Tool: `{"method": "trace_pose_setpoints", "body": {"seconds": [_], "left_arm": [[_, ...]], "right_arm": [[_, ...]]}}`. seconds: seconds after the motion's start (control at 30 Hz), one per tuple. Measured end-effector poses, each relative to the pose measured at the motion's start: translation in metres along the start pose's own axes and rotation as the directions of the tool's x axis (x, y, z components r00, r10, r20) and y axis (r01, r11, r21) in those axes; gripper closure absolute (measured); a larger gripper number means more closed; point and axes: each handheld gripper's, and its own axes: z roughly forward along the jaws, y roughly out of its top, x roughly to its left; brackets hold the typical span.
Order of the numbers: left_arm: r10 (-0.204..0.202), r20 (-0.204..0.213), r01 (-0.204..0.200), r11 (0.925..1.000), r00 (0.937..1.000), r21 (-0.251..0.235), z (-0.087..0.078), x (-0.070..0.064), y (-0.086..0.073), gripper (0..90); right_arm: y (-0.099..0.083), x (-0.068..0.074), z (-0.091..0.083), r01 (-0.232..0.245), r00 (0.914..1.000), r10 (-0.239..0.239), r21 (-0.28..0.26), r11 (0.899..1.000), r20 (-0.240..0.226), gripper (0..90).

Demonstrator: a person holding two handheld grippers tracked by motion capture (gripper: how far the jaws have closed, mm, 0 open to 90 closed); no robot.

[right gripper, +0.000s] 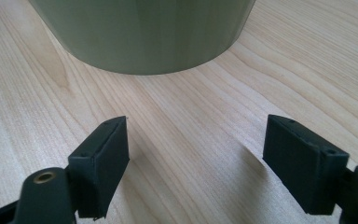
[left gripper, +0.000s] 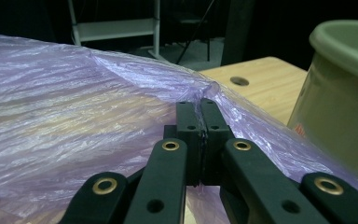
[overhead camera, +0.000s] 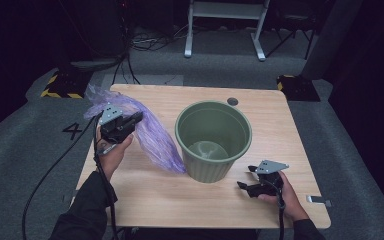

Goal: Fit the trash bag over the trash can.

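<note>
Surface (overhead camera: 145, 200): pale wood, dark room beyond. Bin (overhead camera: 213, 140): upright, centre. Bag (overhead camera: 150, 132): lilac, pinched in my left claw (left gripper: 200, 105), lying just left of bin. My right claw (right gripper: 196, 163): agape, empty, nearer the bin's base.

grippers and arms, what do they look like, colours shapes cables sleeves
Both the left gripper and right gripper are black, each topped by a grey three-cornered plate and trailing a black cable. Their jaws are flat black blocks on arms with brass-ringed pivots. The person wears dark long sleeves.
</note>
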Motion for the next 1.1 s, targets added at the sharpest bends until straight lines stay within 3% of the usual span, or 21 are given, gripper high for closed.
{"method": "trace_pose_setpoints", "body": {"seconds": [0.4, 0.8, 0.87, 1.1], "left_arm": [[0.004, 0.017, -0.003, 0.9976, 0.9998, -0.069, 0.0, 0.001, 0.039, 88.8], [0.05, 0.001, -0.049, 0.9891, 0.9987, -0.139, -0.013, -0.007, 0.1, 88.8], [0.06, -0.005, -0.06, 0.9886, 0.9982, -0.138, -0.014, -0.008, 0.105, 88.8], [0.059, 0.026, -0.054, 0.9831, 0.9979, -0.175, -0.02, -0.014, 0.127, 88.8]], "right_arm": [[-0.001, -0.002, -0.006, -0.003, 0.9999, 0.003, -0.003, 1.0, 0.017, 22.7], [-0.004, -0.002, -0.002, -0.013, 0.9999, 0.013, 0.013, 1.0, 0.009, 22.8], [-0.004, -0.002, -0.002, -0.011, 0.9999, 0.011, 0.014, 1.0, 0.006, 23.1], [-0.004, -0.001, -0.001, -0.016, 0.9999, 0.016, 0.01, 1.0, 0.0, 23.1]]}}
